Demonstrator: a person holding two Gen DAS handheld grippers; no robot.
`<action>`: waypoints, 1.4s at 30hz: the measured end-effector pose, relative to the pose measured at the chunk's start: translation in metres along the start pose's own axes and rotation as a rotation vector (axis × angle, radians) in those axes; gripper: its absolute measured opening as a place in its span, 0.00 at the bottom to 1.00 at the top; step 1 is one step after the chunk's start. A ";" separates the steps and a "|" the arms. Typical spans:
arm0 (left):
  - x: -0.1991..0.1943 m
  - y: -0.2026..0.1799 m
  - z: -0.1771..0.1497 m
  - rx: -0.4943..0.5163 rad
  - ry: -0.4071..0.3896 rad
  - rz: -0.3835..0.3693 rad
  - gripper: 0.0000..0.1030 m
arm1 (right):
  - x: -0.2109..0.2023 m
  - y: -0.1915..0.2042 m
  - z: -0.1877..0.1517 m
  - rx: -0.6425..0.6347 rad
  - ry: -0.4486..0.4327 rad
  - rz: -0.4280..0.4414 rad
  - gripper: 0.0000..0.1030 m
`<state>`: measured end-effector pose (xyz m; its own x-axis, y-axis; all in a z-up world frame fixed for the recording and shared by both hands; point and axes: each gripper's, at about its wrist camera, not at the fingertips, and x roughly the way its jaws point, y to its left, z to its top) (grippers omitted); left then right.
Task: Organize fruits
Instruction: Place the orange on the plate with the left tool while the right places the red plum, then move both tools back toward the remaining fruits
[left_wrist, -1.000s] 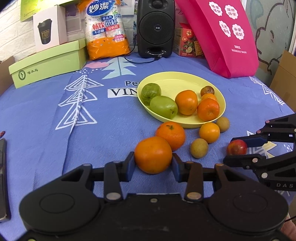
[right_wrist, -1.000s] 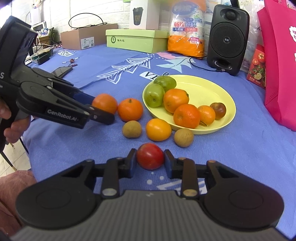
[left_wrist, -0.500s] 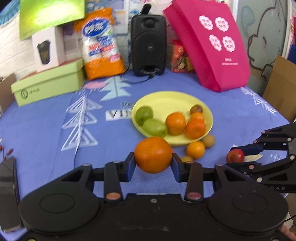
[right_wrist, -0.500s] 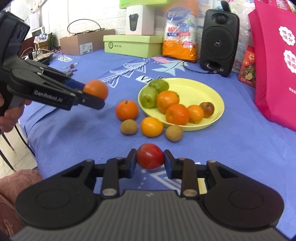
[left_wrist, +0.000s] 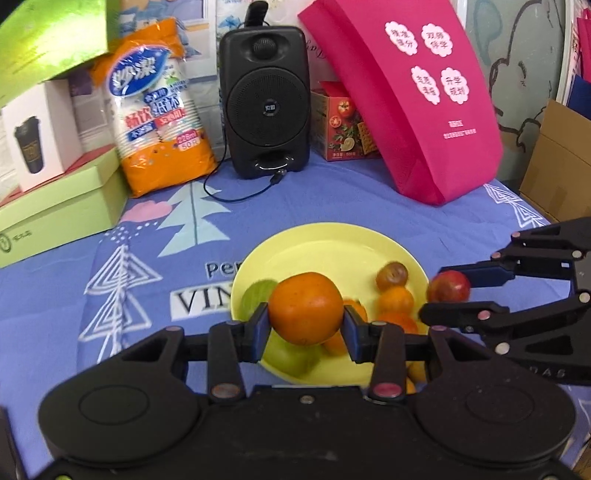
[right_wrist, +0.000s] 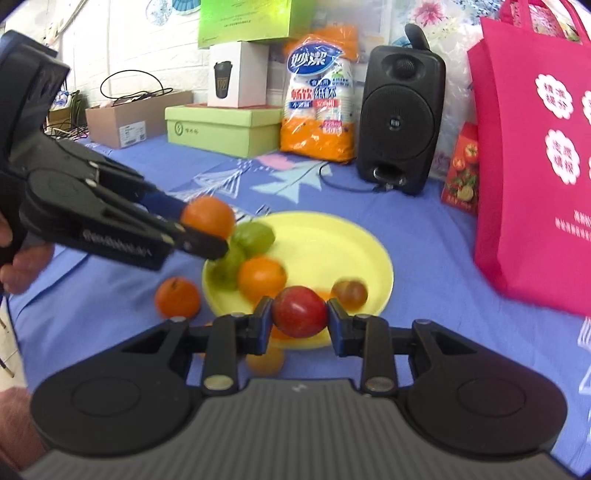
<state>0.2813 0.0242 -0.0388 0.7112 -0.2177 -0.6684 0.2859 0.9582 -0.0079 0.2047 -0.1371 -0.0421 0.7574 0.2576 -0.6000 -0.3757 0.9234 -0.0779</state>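
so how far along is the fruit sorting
Several oranges and green fruits already sit on the round yellow plate. In hand: the left gripper holds a large orange, the right gripper a red tomato-like fruit, both above the plate. A small orange remains on the blue cloth.

A table under a blue printed cloth (left_wrist: 303, 199) carries everything. Beyond the fingers lie a yellow plate (right_wrist: 354, 240), a black speaker (left_wrist: 267, 101) and a pink bag (left_wrist: 413, 99); left of them, an orange cup pack (left_wrist: 162, 110), green box (left_wrist: 55, 210) and loose orange (right_wrist: 178, 298). Another fruit, probably orange, sits beneath the fingers.
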 end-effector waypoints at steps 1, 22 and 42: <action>0.006 0.001 0.004 -0.002 0.006 -0.001 0.39 | 0.006 -0.002 0.004 -0.003 0.002 -0.002 0.30; 0.011 0.010 0.015 -0.008 -0.011 0.047 0.73 | 0.038 -0.014 0.020 0.001 0.023 -0.003 0.35; -0.052 0.026 -0.070 -0.110 0.033 0.084 0.73 | -0.008 0.010 -0.019 0.010 0.047 -0.005 0.45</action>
<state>0.2066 0.0731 -0.0568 0.7074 -0.1312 -0.6945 0.1524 0.9878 -0.0313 0.1841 -0.1351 -0.0533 0.7333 0.2391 -0.6365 -0.3664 0.9275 -0.0738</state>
